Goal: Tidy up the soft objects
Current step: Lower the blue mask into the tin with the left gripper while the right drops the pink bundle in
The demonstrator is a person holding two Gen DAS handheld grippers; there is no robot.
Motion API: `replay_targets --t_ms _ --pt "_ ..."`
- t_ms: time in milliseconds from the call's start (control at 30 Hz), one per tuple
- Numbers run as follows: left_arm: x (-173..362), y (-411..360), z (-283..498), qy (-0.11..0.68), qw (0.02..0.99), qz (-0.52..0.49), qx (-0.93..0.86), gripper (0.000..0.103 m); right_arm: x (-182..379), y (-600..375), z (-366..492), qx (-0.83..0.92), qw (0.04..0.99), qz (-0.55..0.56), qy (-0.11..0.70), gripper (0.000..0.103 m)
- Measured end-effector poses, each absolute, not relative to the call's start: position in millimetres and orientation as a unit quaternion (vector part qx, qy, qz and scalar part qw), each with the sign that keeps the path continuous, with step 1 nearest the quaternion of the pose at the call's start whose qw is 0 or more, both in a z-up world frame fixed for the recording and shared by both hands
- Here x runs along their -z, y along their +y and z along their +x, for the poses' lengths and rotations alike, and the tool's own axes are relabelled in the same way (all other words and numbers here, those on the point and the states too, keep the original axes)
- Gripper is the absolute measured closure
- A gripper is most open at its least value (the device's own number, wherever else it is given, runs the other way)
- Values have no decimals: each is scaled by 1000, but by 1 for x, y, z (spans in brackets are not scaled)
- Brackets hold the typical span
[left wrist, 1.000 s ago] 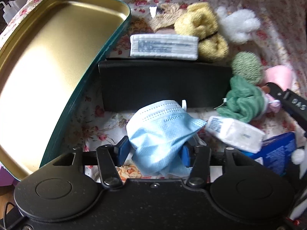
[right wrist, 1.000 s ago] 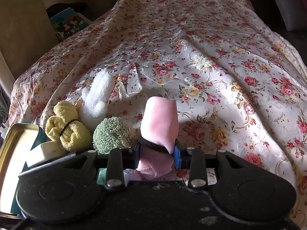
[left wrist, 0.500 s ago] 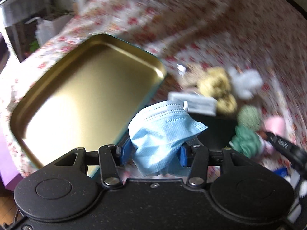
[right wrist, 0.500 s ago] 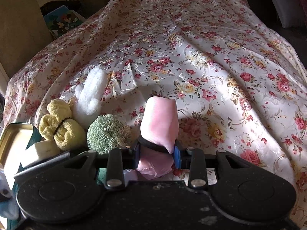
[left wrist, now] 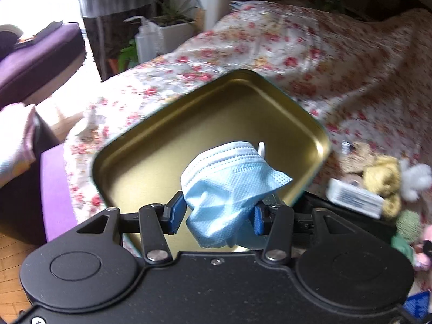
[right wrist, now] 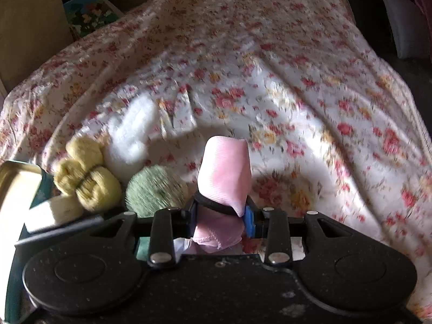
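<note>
both claws loaded: mask over tin, pink roll over bedspread

left wrist view: left gripper (left wrist: 219, 214) is clamped on a crumpled blue face mask (left wrist: 229, 186), blue pads pressing it from both sides, jaws only partly closed because the wad fills the gap. the mask hangs in front of a gold tin tray (left wrist: 151, 145) with a dark green rim; the tray sits on the floral bedspread (left wrist: 310, 62) and fills the centre, running from 9 to 2 o'clock behind the mask. whether the mask touches the tray floor, cannot tell. at 3 o'clock, outside the tray: a white tissue pack (left wrist: 353, 195), a yellow towel bundle (left wrist: 383, 172) just behind it, a white fluffy piece (left wrist: 414, 178) at the far edge, a green knitted ball (left wrist: 409, 221) lower down. frame is motion-blurred.

right wrist view: right gripper (right wrist: 220, 218) is closed tight on a pink fabric roll (right wrist: 225, 172) that has a black band round its lower end; the roll sticks up and forward out of the jaws toward 12 o'clock. at 9 o'clock of the roll, on the bedspread: green knitted ball (right wrist: 154, 189), then yellow towel bundle (right wrist: 86, 181) tied in the middle, white fluffy piece (right wrist: 132, 132) behind them at 10 o'clock. the tray corner (right wrist: 16, 178) shows at the left edge, white tissue pack (right wrist: 51, 213) just below it.
</note>
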State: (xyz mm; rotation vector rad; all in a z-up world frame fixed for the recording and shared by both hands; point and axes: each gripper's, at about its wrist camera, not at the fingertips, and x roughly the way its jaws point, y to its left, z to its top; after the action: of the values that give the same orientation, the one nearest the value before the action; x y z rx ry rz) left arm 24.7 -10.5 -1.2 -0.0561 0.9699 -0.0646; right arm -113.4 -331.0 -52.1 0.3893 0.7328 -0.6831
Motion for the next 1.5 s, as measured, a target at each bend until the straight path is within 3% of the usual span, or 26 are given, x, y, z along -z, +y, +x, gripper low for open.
replay_targets --t_ms 400,867,1033,1167,1500 --pt "10 6 32 490 869 -64 -3 55 -38 -260 -59 160 911 154 348 69" --pt "16 13 35 495 865 -73 -36 54 -42 -154 28 11 900 106 422 68" --pt "16 13 36 496 864 -72 -41 34 -36 -143 37 0 897 101 430 65" --pt "15 14 36 491 867 -73 -45 29 -33 -140 39 -1 901 98 422 53" --pt "16 12 36 494 866 -72 -39 29 -25 -146 38 13 900 100 423 51"
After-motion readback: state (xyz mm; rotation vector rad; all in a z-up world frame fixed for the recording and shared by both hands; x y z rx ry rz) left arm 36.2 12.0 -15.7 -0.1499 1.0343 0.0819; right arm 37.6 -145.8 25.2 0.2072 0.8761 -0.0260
